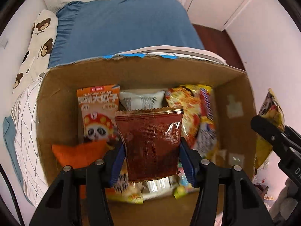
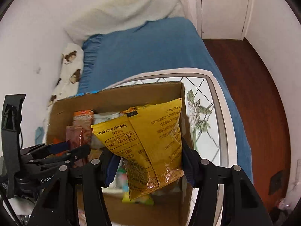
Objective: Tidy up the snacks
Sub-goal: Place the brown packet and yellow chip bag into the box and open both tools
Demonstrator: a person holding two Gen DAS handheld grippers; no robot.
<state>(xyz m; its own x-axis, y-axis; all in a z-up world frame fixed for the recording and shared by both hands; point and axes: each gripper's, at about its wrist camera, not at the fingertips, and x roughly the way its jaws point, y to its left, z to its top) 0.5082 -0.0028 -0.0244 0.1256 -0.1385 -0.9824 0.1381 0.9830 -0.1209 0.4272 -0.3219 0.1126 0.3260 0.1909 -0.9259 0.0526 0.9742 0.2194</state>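
My left gripper [image 1: 151, 151] is shut on a dark red foil snack packet [image 1: 150, 143] and holds it upright over the open cardboard box [image 1: 131, 69]. My right gripper [image 2: 148, 162] is shut on a yellow snack bag [image 2: 150, 141], held above the box's right side [image 2: 183, 101]. The box holds an orange panda seed packet [image 1: 97, 111], a white packet [image 1: 141, 99], a yellow-red bag [image 1: 191, 113], an orange pouch [image 1: 79, 152] and several small snacks at the bottom. The right gripper and its yellow bag [image 1: 270, 113] show at the right edge of the left wrist view.
The box stands on a white patterned tray table [image 2: 216, 113] on a bed with a blue sheet [image 2: 150, 56]. A bear-print pillow [image 1: 37, 43] lies at the left by the wall. Dark wood floor [image 2: 254, 94] and a white door [image 2: 223, 9] are at the right.
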